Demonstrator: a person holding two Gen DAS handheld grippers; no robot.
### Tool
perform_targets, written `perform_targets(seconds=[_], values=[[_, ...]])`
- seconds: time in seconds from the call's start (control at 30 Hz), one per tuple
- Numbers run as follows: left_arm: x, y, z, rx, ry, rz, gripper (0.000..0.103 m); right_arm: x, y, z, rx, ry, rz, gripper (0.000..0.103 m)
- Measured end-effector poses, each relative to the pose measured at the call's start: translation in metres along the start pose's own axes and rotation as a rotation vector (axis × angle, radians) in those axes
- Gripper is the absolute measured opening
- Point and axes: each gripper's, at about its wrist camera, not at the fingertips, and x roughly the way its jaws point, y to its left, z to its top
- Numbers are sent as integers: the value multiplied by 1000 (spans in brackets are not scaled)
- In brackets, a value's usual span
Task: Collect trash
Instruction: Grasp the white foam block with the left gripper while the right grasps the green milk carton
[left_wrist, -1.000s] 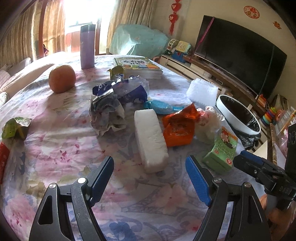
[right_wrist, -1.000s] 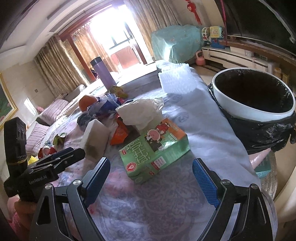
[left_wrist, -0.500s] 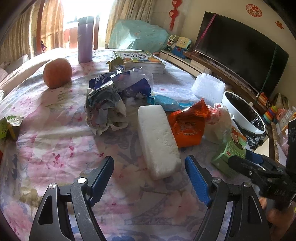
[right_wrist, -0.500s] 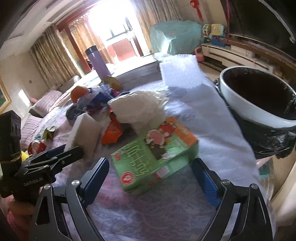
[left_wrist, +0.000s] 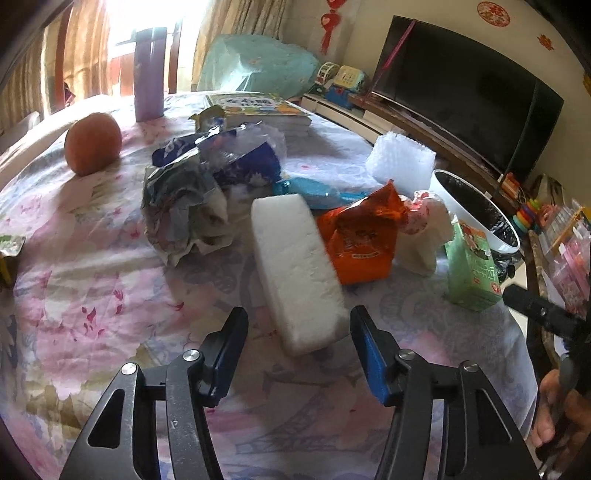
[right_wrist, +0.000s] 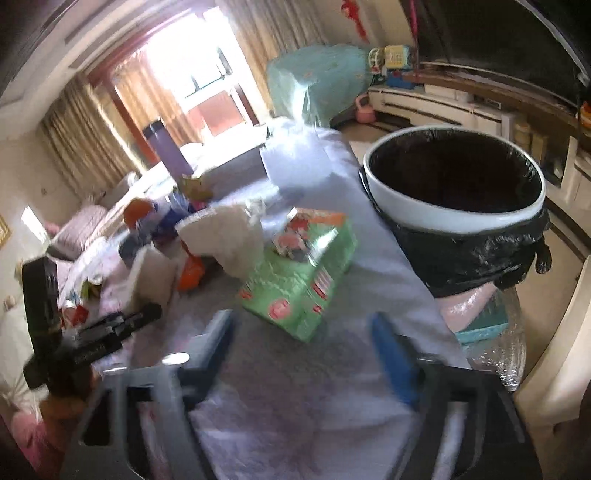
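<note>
Trash litters the worktop (left_wrist: 92, 295): foam block (left_wrist: 295, 269) at frame centre between your left gripper (left_wrist: 299, 332) fingers, which stand apart; green carton (right_wrist: 299, 280) mid-frame ahead of your right gripper (right_wrist: 303, 332), also apart. Closing off-centre could skid the block into the orange bag (left_wrist: 364, 236); the bin (right_wrist: 458, 206) sits upper right.

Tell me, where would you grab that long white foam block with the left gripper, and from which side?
Grip the white foam block across its narrow width, near the end closest to the left gripper. It lies flat on the tablecloth with its length pointing away from the open jaws, which look wider than the block. Coming straight ahead, low and from the near end, also seems to avoid the orange packet along its right side.
</note>
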Motion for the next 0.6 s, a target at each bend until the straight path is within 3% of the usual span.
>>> perform_targets(seconds=[0.3,0.33,0.37,0.4,0.43,0.6], values=[[7,-6,11,-15,-6,41,61,44,24,19,20,3,-101,85],[9,-6,12,-12,-5,43,61,48,23,19,19,10,-108,81],[11,-6,12,-10,0,42,60,49,21,18,18,20,-112,65],[12,-7,11,-7,4,41,52,50,19,17,18,30,-103,64],[15,-8,11,-3,16,35,37,48,16,15,16,32,-86,62],[12,-13,8,10,15,22,30,25,12,5,-22,13,-57,52]])
